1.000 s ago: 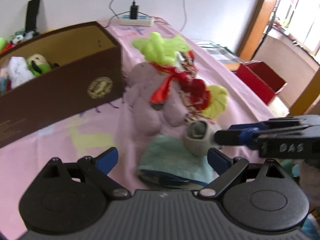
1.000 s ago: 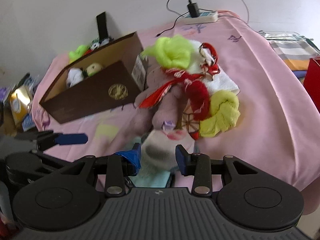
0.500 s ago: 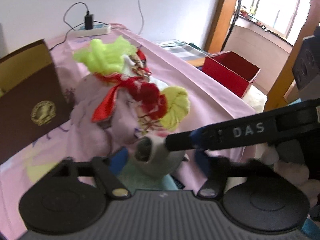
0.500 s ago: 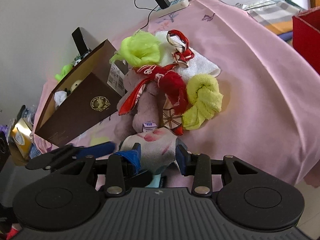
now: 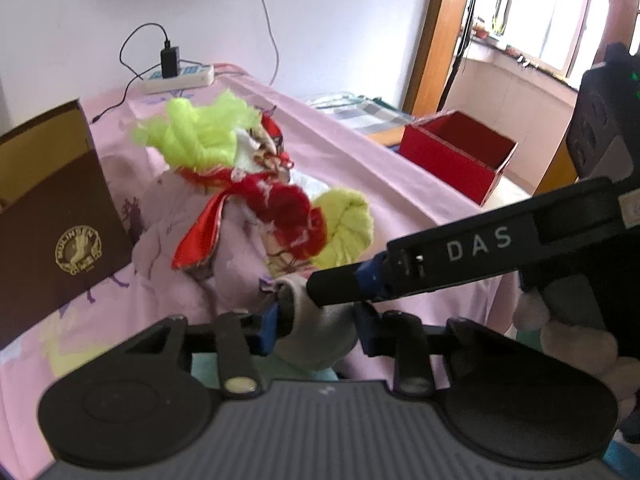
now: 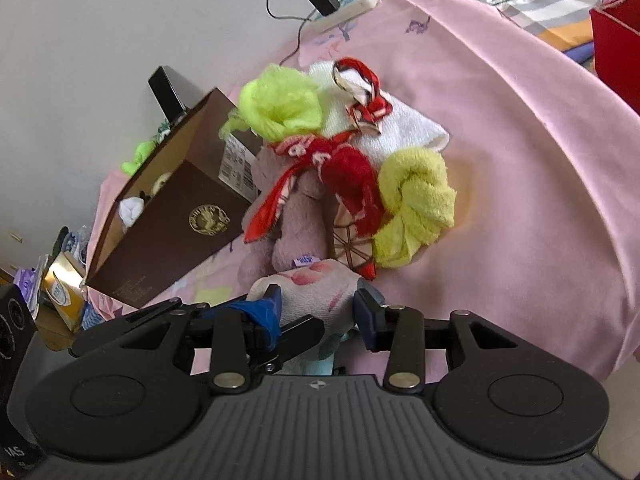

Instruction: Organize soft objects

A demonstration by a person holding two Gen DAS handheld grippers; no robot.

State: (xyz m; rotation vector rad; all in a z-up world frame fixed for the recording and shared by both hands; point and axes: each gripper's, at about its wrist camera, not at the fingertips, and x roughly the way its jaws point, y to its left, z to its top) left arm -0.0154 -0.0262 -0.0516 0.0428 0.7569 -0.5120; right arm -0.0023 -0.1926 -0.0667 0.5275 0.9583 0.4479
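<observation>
We hold one rolled soft item, a pale sock-like bundle (image 6: 316, 296) with pink marks, between both tools at once. The right gripper (image 6: 316, 304) has its blue-padded fingers (image 6: 269, 312) on either side of the bundle; its jaws have just been opening a little, and the pads still appear to touch the cloth on both sides. The left gripper (image 5: 320, 320) has just been closing, and its fingers (image 5: 272, 322) now pinch the grey open end of the same bundle, as seen in the left wrist view. One long finger of the right tool lies across the top of the bundle there, just ahead of the left fingers.

We judge this to be a two-handed step: one tool steadies the roll while the other takes the cuff, either to hand it over or to tidy the fold. Which of the two we cannot tell.

Beyond the fingers lies the remaining pile on the pink sheet (image 6: 520, 160): a mauve plush toy (image 6: 296, 216), a red scarf (image 6: 344, 172), a knotted yellow-green towel (image 6: 412, 204), a neon green net cloth (image 6: 280, 104) and a white towel (image 6: 400, 128). Ahead and to the left of the fingers stands the brown box (image 6: 176, 232), open at the top and already holding soft items; we take it as the likely destination. A turquoise cloth (image 5: 208, 368) lies directly beneath the fingers.
</observation>
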